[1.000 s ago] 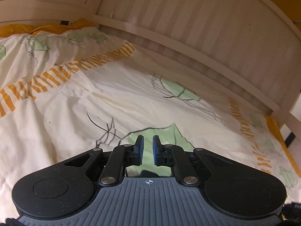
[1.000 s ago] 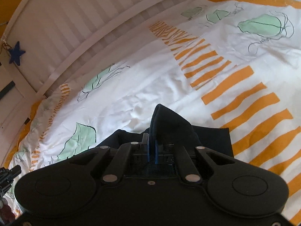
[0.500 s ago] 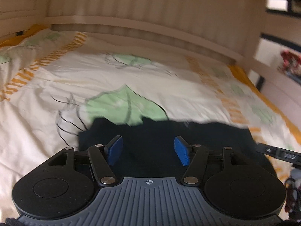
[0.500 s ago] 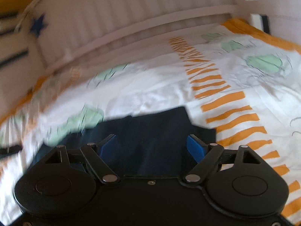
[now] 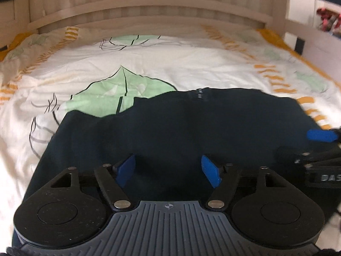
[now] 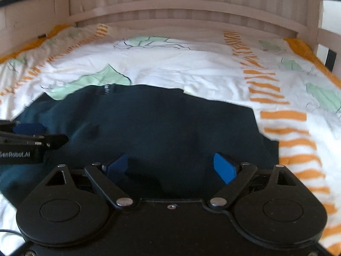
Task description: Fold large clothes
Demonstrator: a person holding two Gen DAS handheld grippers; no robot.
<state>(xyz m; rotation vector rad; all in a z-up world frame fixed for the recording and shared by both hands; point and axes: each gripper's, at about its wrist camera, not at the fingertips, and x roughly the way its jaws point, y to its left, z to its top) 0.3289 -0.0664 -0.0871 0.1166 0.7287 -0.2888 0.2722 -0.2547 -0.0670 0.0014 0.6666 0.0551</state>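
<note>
A dark navy garment (image 5: 174,123) lies spread flat on the bed; it also shows in the right wrist view (image 6: 162,119). My left gripper (image 5: 168,170) is open and empty, hovering over the garment's near part. My right gripper (image 6: 172,166) is open and empty, over the garment's near right part. The right gripper's blue fingertip (image 5: 320,135) shows at the right edge of the left wrist view. The left gripper's body (image 6: 25,143) shows at the left edge of the right wrist view.
The bed is covered with a white duvet (image 5: 149,64) printed with green leaves and orange stripes (image 6: 283,115). A slatted wooden headboard (image 6: 181,6) runs across the far end. Bed rails stand at both sides.
The right gripper let go of the garment fold and both grippers opened. Both have pulled back and swung round, so the garment now lies flat in front of them.
</note>
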